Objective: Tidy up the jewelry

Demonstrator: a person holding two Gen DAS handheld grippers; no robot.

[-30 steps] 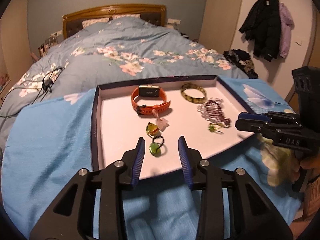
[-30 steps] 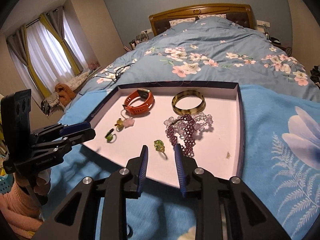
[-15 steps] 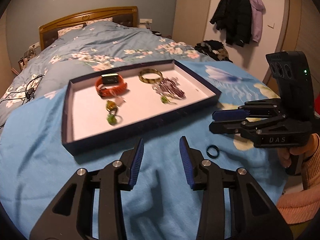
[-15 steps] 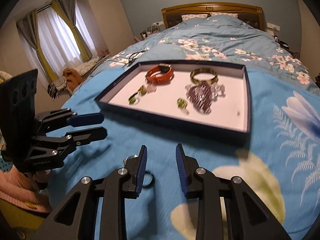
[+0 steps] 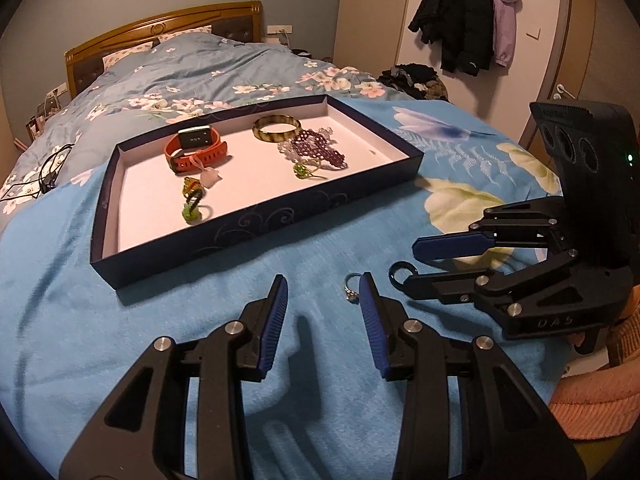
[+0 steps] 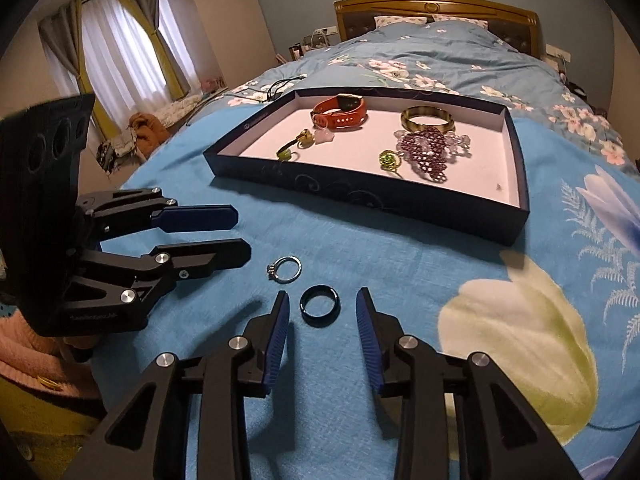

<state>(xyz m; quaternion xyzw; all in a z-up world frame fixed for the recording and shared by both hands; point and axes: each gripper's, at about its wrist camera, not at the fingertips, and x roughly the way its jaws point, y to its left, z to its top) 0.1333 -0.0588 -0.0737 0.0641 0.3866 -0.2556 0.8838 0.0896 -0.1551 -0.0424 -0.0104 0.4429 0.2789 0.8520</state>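
Tray (image 6: 516, 216) on the bed held watch (image 6: 340, 114), bangle (image 6: 426, 118), beaded pieces and small rings; left outside, just before it: silver ring (image 6: 285, 269) and black ring (image 6: 320, 305), the latter ungripped between the right gripper's (image 6: 322, 316) just-widened jaws; left gripper (image 5: 322, 302) open, empty.

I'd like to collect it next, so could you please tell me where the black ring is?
In the right wrist view the black ring lies on the blue blanket between the right gripper's open jaws, beside the silver ring.

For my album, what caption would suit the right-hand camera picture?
Right gripper open around a black ring on the blue blanket, silver ring beside it, jewelry tray beyond.
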